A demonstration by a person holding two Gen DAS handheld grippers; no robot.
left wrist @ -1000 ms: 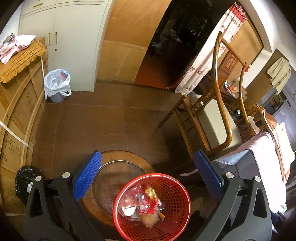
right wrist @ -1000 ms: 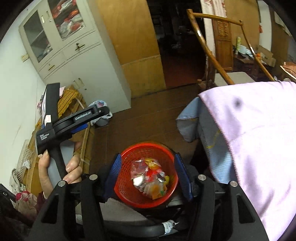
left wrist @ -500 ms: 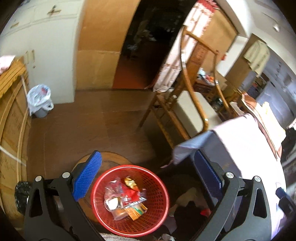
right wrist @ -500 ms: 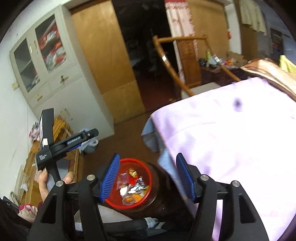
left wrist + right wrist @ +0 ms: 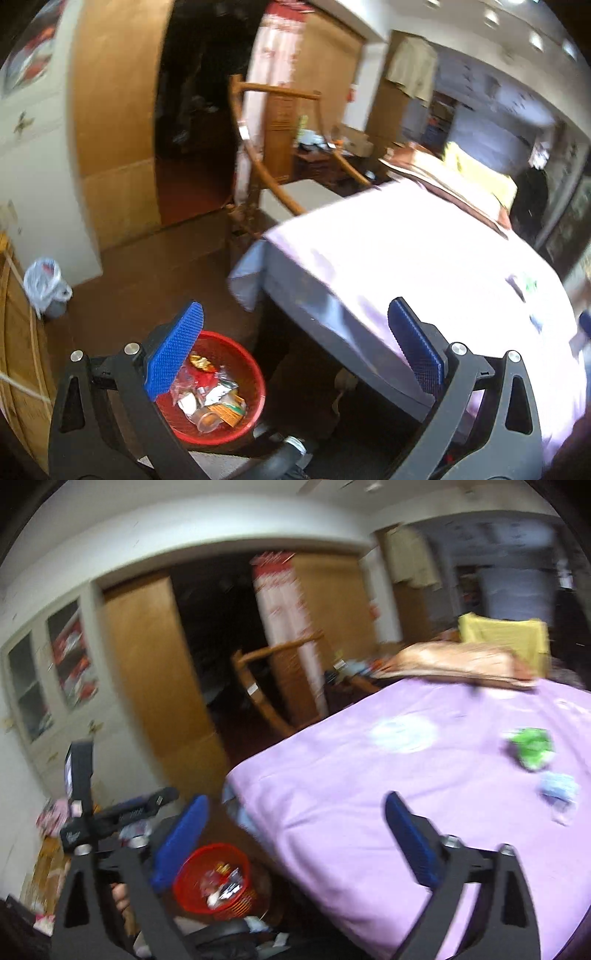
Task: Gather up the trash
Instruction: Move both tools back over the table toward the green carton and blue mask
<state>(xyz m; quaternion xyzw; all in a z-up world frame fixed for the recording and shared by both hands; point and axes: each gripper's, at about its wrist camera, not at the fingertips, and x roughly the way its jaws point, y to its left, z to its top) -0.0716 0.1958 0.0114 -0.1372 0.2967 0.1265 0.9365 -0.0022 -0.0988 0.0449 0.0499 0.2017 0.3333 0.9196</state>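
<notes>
A red mesh basket (image 5: 236,373) (image 5: 192,867) holding several wrappers stands on the floor beside the bed. On the purple bedsheet (image 5: 369,775) lie a crumpled green wrapper (image 5: 532,746), a light blue scrap (image 5: 557,788) and a pale white piece (image 5: 402,734). My right gripper (image 5: 295,834) is over the bed's near corner, its jaws opening wide with nothing between them. My left gripper (image 5: 295,350) stands open and empty above the basket and the bed's edge; its handle (image 5: 85,812) shows at the left of the right wrist view.
A wooden chair (image 5: 266,177) stands beyond the bed's corner by a dark doorway (image 5: 195,122). A white cabinet (image 5: 55,701) lines the left wall, with a small bin in a white bag (image 5: 46,288) at its foot. Folded blankets (image 5: 465,661) lie at the bed's far end.
Both views have swung up and right, from the basket toward the bed. The right gripper's jaws have spread much wider. The basket has slid to the lower left in both views.
</notes>
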